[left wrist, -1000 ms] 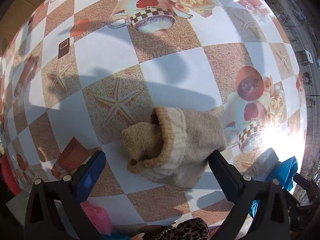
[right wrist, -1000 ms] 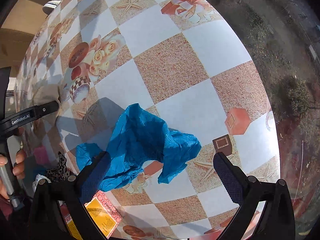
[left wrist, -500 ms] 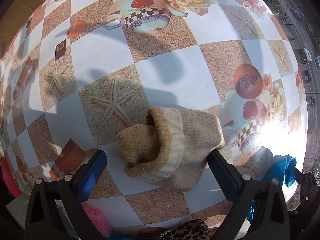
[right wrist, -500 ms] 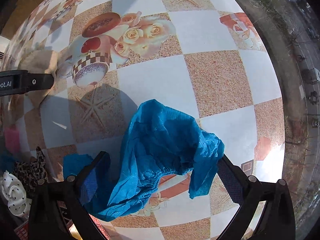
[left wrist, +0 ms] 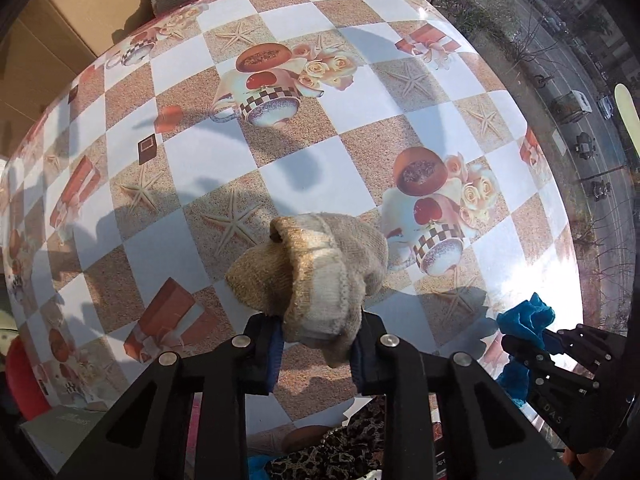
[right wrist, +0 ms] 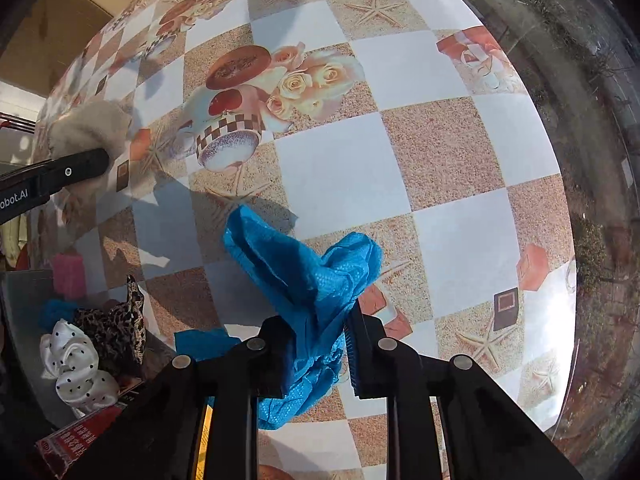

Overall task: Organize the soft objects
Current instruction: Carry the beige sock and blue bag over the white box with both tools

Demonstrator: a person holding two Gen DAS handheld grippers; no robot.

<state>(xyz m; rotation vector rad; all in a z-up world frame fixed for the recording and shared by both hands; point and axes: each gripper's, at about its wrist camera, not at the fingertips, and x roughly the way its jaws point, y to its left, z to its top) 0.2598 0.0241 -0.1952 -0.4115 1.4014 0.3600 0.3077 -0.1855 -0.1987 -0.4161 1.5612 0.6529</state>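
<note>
the beige knitted sock [left wrist: 320, 272] is pinched at its near end in the left gripper [left wrist: 316, 350] and lifted over the checkered bench [left wrist: 200, 152]. the blue cloth [right wrist: 308, 276] is clamped in the right gripper [right wrist: 316, 354], its tail trailing below. to do this well, i'd carry both high enough to clear the bench edge and let go over the grey bin [right wrist: 24, 320] beside the spotted white fabric [right wrist: 76, 368].
</note>
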